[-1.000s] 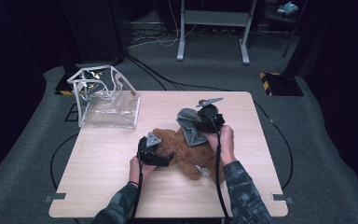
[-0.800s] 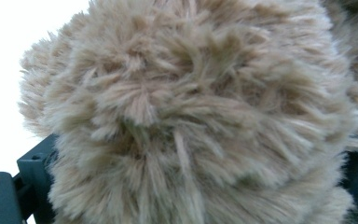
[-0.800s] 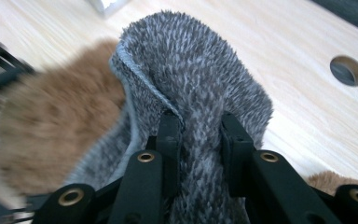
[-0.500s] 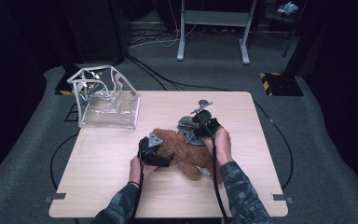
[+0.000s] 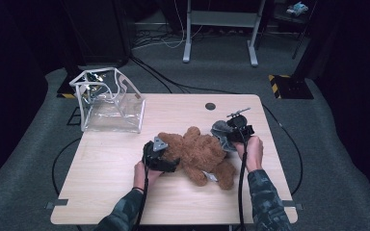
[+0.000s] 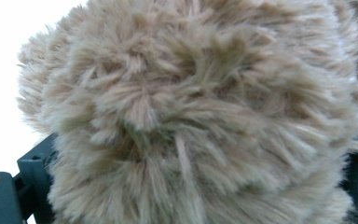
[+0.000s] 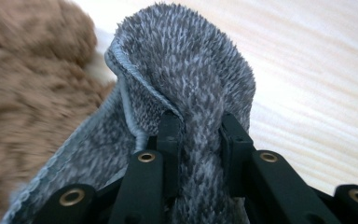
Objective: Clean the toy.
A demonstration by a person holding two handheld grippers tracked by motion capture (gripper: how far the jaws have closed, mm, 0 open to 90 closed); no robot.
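Dark room, grey carpet, light wooden table (image 5: 125, 192) in the middle with plenty of bare top on the near-left and far side. Brown teddy bear (image 5: 197, 153) lies flat at table centre, a bit right; grey cloth (image 5: 221, 135) sits bunched just beside its right end, touching the fur. Left gripper (image 5: 160, 156) is pressed into the bear's left side, plush (image 6: 200, 116) bulging between the jaws, so it looks clamped on fur, though the jaw tips are buried. Right gripper (image 7: 198, 135) pinches a fold of the cloth (image 7: 186, 70), jaws narrow with terry pile squeezed between them. Both things judge soft, light, floppy, not fragile; the bear will sag if lifted by one end, so a limb or thick body fold gives a better hold; the cloth will drape and drag. Clear plastic bag (image 5: 108, 103) with white trim stands open at the far-left corner, well apart. The right hand works near the table's right edge; room is freer leftwards.
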